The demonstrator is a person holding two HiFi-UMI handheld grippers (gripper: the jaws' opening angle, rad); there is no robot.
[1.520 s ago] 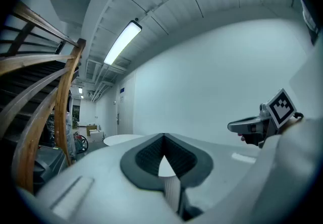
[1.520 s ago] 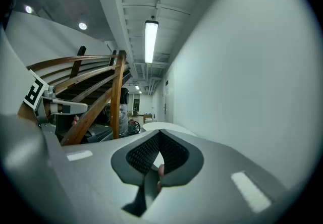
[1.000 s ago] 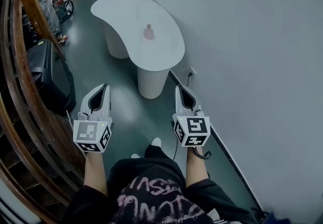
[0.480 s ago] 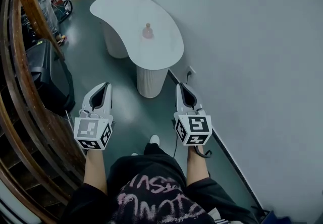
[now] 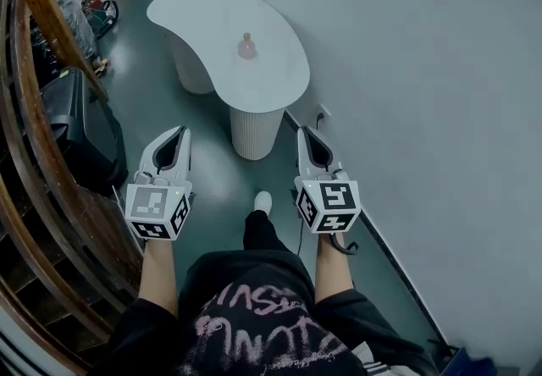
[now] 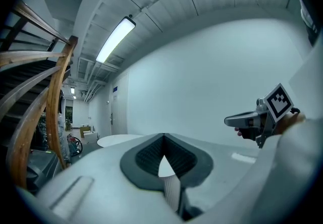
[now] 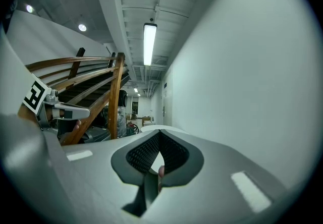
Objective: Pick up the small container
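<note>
Left claw (image 5: 180,132) and right claw (image 5: 302,133), both closed and empty, have edged nearer the small container (image 5: 246,47).

The table (image 5: 273,88) sits out ahead on the floor, tucked close to the wall (image 5: 423,69) on the right, and the small container (image 5: 246,47) stands on top of it, about mid-table. The left gripper (image 5: 180,131) and right gripper (image 5: 302,131) are side by side, well short of the table, both pointing toward it, with the person's shoe (image 5: 263,201) on the floor between them. The stair railing (image 5: 47,19) runs down the left, and a wall socket (image 5: 323,115) sits low, just right of the table's near leg.
</note>
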